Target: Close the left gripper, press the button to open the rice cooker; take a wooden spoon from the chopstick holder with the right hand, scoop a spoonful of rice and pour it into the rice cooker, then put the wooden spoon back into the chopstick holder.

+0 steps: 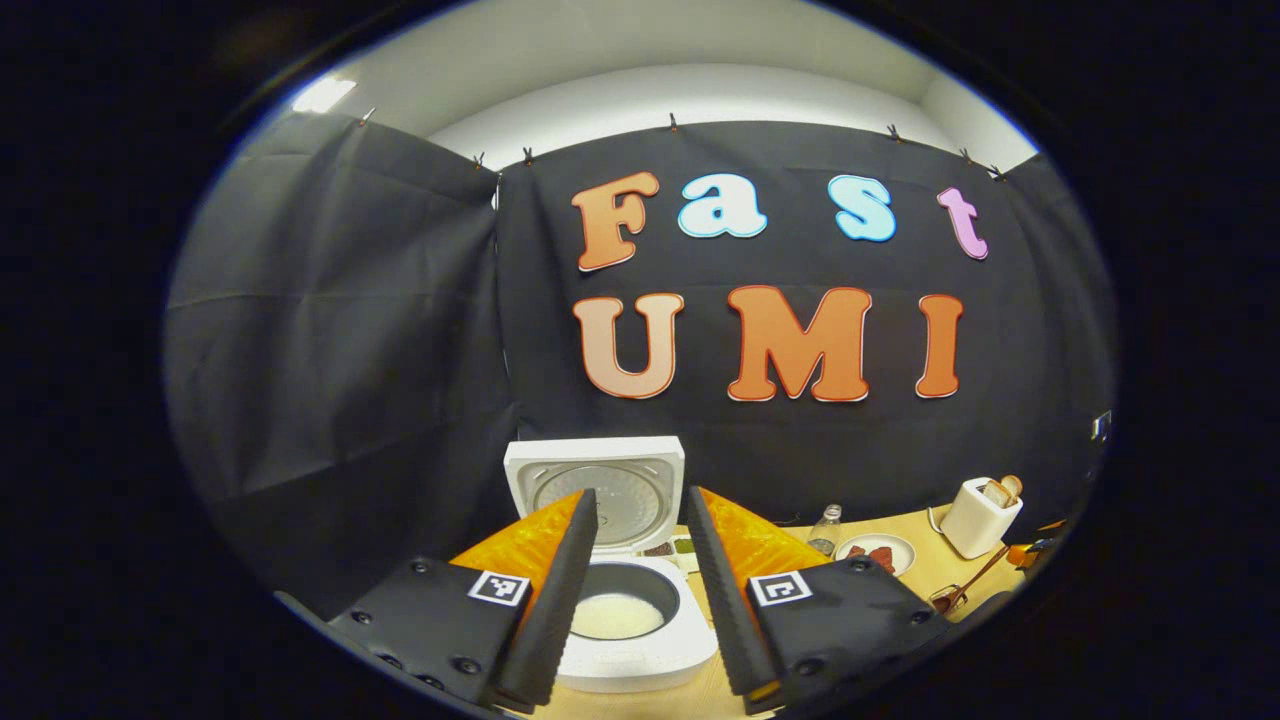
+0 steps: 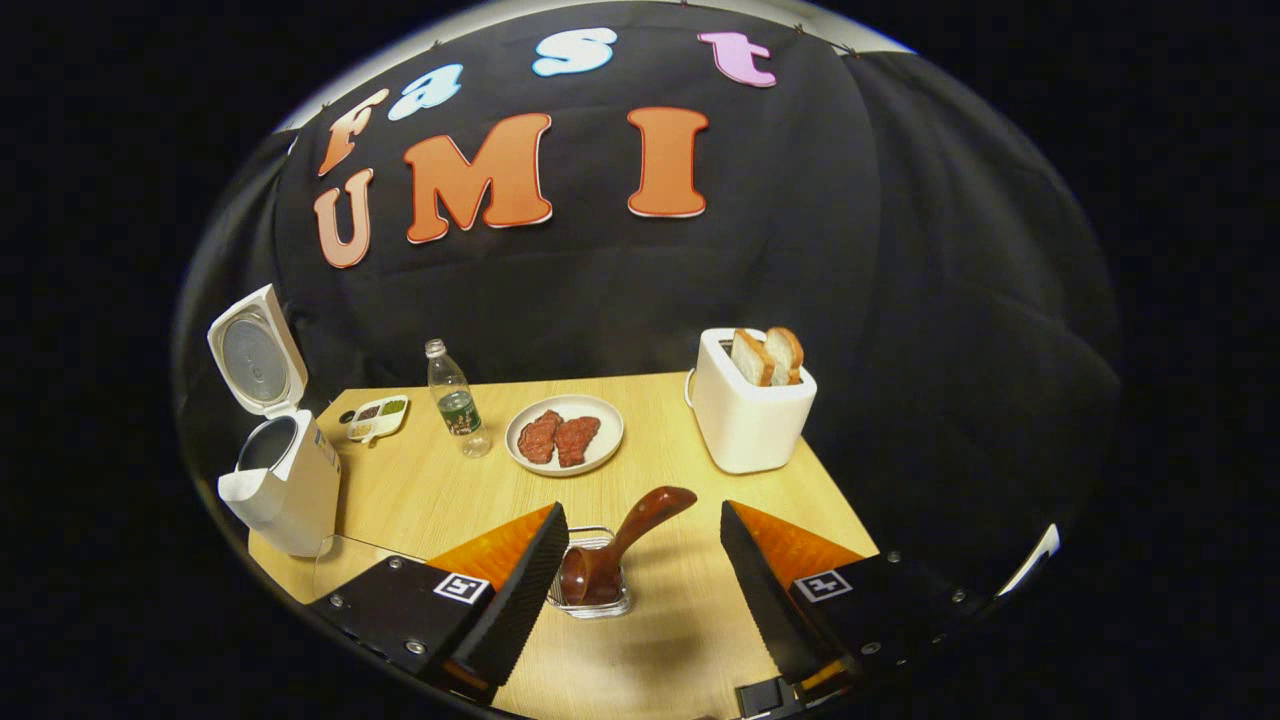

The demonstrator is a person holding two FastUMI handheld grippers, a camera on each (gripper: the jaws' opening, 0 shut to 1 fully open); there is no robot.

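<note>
The white rice cooker (image 1: 640, 650) stands open right in front of my left gripper (image 1: 640, 498), its lid (image 1: 595, 485) upright and something white inside the pot (image 1: 615, 615). That gripper is open and holds nothing. In the right gripper view the cooker (image 2: 285, 480) sits at the table's left end. A dark wooden spoon (image 2: 640, 520) stands in a wire chopstick holder (image 2: 592, 585), its handle leaning up to the right. My right gripper (image 2: 642, 512) is open, and the handle passes between the fingers without touching either of them.
On the wooden table (image 2: 680, 620) a white toaster (image 2: 750, 410) with bread slices stands at the back right. A plate of meat (image 2: 565, 435), a small bottle (image 2: 455, 400) and a condiment dish (image 2: 378, 415) line the back. The table's right edge lies just beyond the toaster.
</note>
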